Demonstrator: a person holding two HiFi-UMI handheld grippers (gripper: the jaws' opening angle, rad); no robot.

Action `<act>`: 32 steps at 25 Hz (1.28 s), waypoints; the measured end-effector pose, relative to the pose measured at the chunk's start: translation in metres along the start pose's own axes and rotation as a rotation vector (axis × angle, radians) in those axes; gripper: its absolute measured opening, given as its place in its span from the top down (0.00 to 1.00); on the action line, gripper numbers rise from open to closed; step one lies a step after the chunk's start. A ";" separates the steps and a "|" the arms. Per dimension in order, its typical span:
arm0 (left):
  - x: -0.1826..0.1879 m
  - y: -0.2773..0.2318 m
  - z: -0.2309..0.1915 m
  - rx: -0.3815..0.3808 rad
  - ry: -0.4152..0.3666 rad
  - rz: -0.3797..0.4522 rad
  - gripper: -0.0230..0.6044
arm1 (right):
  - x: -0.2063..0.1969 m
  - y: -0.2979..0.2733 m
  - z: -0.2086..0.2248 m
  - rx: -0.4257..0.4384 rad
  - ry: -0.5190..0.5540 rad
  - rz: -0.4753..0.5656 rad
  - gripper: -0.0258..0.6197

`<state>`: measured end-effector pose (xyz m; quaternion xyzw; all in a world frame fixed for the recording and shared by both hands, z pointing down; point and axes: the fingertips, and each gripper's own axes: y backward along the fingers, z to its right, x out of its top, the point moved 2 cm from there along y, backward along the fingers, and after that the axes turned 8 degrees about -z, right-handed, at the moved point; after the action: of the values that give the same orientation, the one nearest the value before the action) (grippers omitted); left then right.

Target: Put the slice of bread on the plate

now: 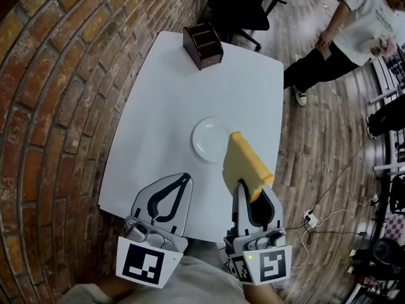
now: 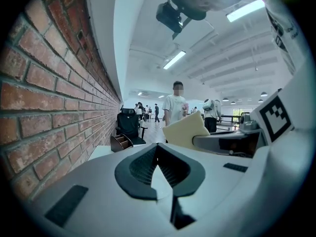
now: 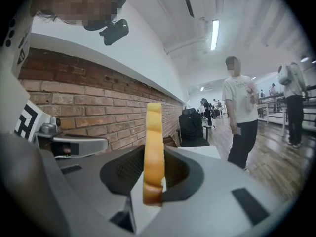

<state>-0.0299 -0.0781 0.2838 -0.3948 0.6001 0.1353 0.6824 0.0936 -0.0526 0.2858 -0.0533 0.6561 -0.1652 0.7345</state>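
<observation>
A yellow slice of bread [image 1: 245,162] stands on edge between the jaws of my right gripper [image 1: 253,190], which is shut on its near end. In the right gripper view the bread [image 3: 153,147] rises upright between the dark pads. Its far end hangs over the right rim of the round white plate [image 1: 204,145], which lies bare in the middle of the white table [image 1: 164,106]. My left gripper [image 1: 187,177] hovers beside it at the table's near edge, shut with its tips together and nothing in it. The left gripper view shows the bread [image 2: 185,130] to the right.
A dark wooden organizer box [image 1: 202,44] stands at the table's far edge. A brick wall [image 1: 57,94] runs along the left. A black chair [image 1: 237,5] sits beyond the table. A person [image 1: 342,37] stands on the wooden floor at the right, near cables and a power strip [image 1: 310,219].
</observation>
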 end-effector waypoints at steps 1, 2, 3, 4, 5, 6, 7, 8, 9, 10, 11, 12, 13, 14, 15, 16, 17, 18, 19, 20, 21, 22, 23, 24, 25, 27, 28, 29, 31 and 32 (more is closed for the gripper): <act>0.000 -0.002 -0.001 -0.001 0.002 -0.002 0.95 | -0.002 -0.003 0.001 0.001 -0.003 -0.003 0.81; 0.001 -0.003 -0.001 -0.002 0.004 -0.004 0.95 | -0.003 -0.007 0.003 0.002 -0.006 -0.007 0.81; 0.001 -0.004 -0.001 -0.002 0.008 -0.006 0.95 | -0.005 -0.010 0.004 0.006 -0.011 -0.013 0.81; 0.002 -0.005 -0.001 -0.002 0.012 -0.007 0.95 | -0.007 -0.013 0.006 0.007 -0.017 -0.019 0.81; 0.003 -0.005 -0.001 -0.002 0.015 -0.007 0.95 | -0.010 -0.015 0.009 0.008 -0.024 -0.025 0.81; 0.003 -0.007 -0.001 -0.003 0.016 -0.007 0.95 | -0.012 -0.018 0.011 0.009 -0.030 -0.031 0.81; 0.003 -0.009 -0.001 -0.004 0.011 -0.007 0.95 | -0.014 -0.021 0.013 0.011 -0.034 -0.037 0.81; 0.003 -0.011 -0.001 -0.004 0.003 -0.009 0.95 | -0.016 -0.025 0.014 0.012 -0.036 -0.042 0.81; 0.001 -0.013 -0.002 -0.003 -0.004 -0.012 0.95 | -0.017 -0.028 0.015 0.012 -0.035 -0.045 0.81; 0.000 -0.015 -0.003 -0.002 -0.008 -0.016 0.95 | -0.019 -0.031 0.016 0.013 -0.035 -0.048 0.81; -0.001 -0.017 -0.003 -0.002 -0.006 -0.021 0.95 | -0.019 -0.035 0.017 0.015 -0.037 -0.051 0.81; -0.003 -0.018 -0.004 -0.003 -0.002 -0.026 0.95 | -0.020 -0.037 0.018 0.015 -0.039 -0.054 0.81; -0.004 -0.019 -0.004 -0.004 0.001 -0.029 0.95 | -0.022 -0.040 0.019 0.014 -0.041 -0.055 0.81; -0.004 -0.020 -0.004 -0.005 0.002 -0.033 0.95 | -0.023 -0.042 0.020 0.014 -0.043 -0.058 0.81; -0.005 -0.021 -0.004 -0.007 0.003 -0.037 0.95 | -0.024 -0.044 0.021 0.016 -0.045 -0.062 0.81; -0.005 -0.022 -0.004 -0.007 0.006 -0.039 0.95 | -0.025 -0.047 0.022 0.018 -0.045 -0.066 0.81; -0.005 -0.023 -0.004 -0.007 0.011 -0.039 0.95 | -0.027 -0.049 0.023 0.018 -0.044 -0.069 0.81; -0.004 -0.023 -0.005 -0.006 0.015 -0.038 0.95 | -0.028 -0.051 0.023 0.020 -0.043 -0.073 0.81; -0.004 -0.024 -0.005 -0.005 0.016 -0.038 0.95 | -0.030 -0.053 0.023 0.024 -0.043 -0.078 0.81; -0.004 -0.025 -0.006 -0.005 0.017 -0.039 0.95 | -0.031 -0.055 0.023 0.027 -0.044 -0.081 0.81; -0.004 -0.026 -0.006 -0.004 0.018 -0.041 0.95 | -0.033 -0.057 0.024 0.027 -0.045 -0.083 0.81; -0.005 -0.027 -0.007 -0.004 0.019 -0.044 0.95 | -0.035 -0.058 0.024 0.028 -0.047 -0.085 0.81; -0.005 -0.027 -0.007 -0.004 0.021 -0.046 0.95 | -0.037 -0.060 0.024 0.030 -0.049 -0.088 0.81; -0.006 -0.028 -0.007 -0.003 0.023 -0.046 0.95 | -0.039 -0.061 0.024 0.031 -0.051 -0.091 0.81; -0.006 -0.029 -0.007 -0.003 0.026 -0.046 0.95 | -0.041 -0.063 0.024 0.033 -0.055 -0.094 0.81; -0.007 -0.031 -0.007 -0.002 0.033 -0.048 0.95 | -0.045 -0.066 0.024 0.038 -0.064 -0.103 0.81; -0.007 -0.032 -0.008 -0.002 0.037 -0.051 0.95 | -0.047 -0.068 0.025 0.041 -0.070 -0.108 0.81; -0.008 -0.033 -0.008 -0.005 0.041 -0.054 0.95 | -0.048 -0.070 0.025 0.046 -0.074 -0.113 0.81; -0.009 -0.035 -0.008 -0.009 0.046 -0.061 0.95 | -0.051 -0.075 0.025 0.057 -0.080 -0.121 0.81; -0.010 -0.036 -0.008 -0.009 0.048 -0.062 0.95 | -0.052 -0.077 0.025 0.061 -0.081 -0.126 0.81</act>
<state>-0.0141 -0.1046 0.3067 -0.4194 0.6030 0.1072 0.6700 0.1001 -0.1121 0.3614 -0.0786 0.6157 -0.2286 0.7500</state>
